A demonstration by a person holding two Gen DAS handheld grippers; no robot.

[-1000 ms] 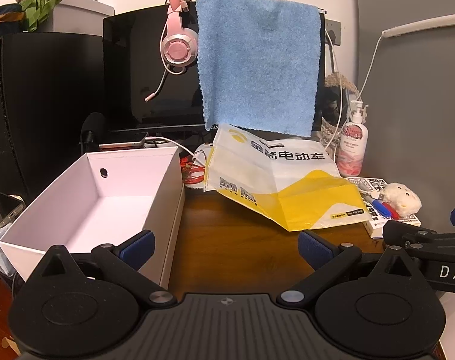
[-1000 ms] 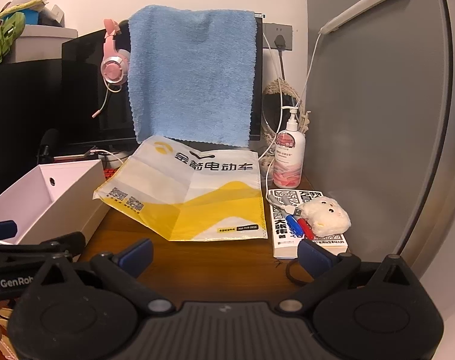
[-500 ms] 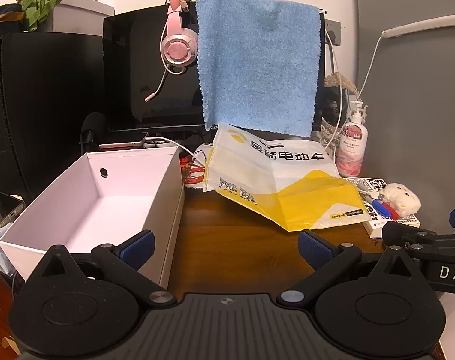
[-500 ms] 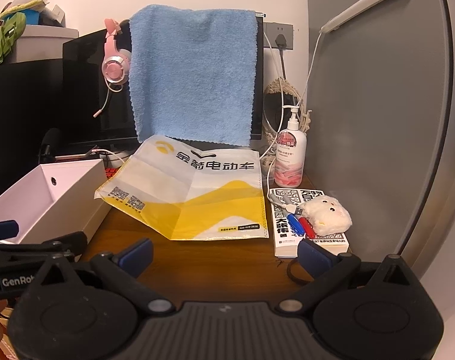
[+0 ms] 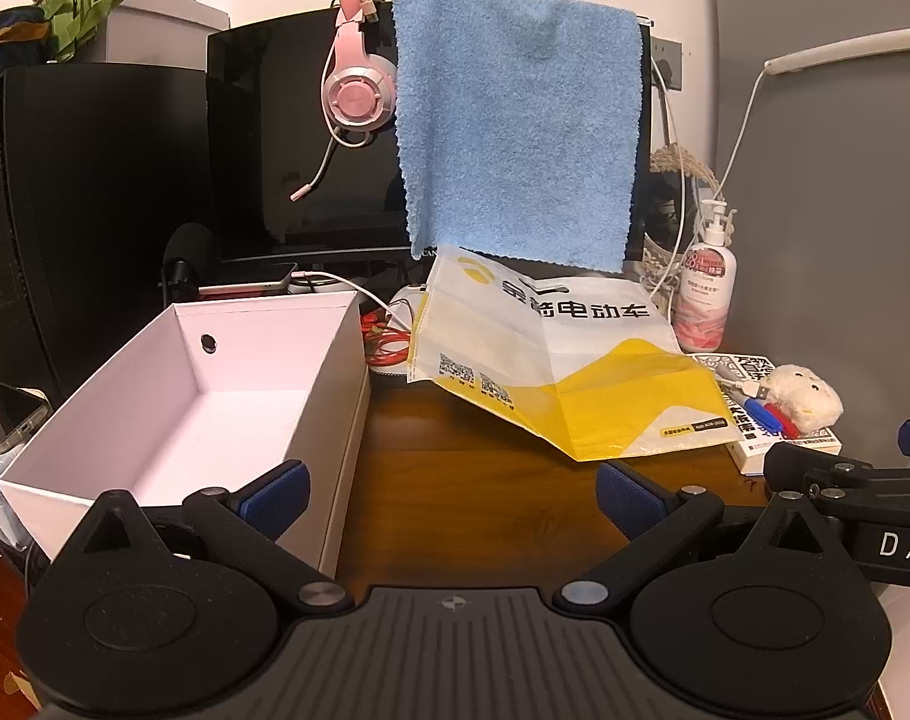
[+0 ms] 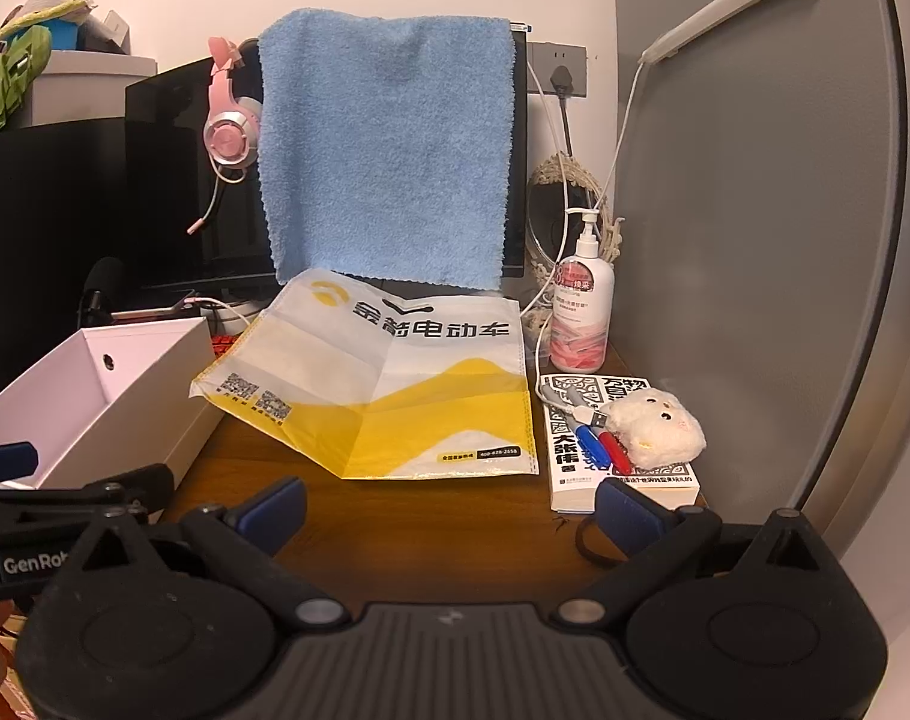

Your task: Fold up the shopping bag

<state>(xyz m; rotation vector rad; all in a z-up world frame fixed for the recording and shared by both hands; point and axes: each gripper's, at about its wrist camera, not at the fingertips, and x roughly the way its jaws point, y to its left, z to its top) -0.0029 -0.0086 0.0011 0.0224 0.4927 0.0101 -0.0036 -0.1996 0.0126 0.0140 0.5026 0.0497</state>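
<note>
A white and yellow shopping bag (image 5: 551, 354) (image 6: 389, 384) with black lettering lies spread on the wooden desk (image 5: 455, 468), its far edge propped up toward the monitor. My left gripper (image 5: 452, 489) hovers open in front of it, short of the bag's near corner, with nothing between its blue-padded fingers. In the right wrist view my right gripper (image 6: 449, 501) is open too, just short of the bag's near edge. Each gripper shows at the edge of the other's view.
An open white box (image 5: 173, 402) stands left of the bag. A blue towel (image 5: 515, 138) hangs over a black monitor with pink headphones (image 5: 356, 96). A pump bottle (image 6: 581, 312), a book (image 6: 611, 450) with a plush toy and pens, and a grey panel sit right.
Both views have shifted only slightly. The bag has not moved, and both grippers remain open.
</note>
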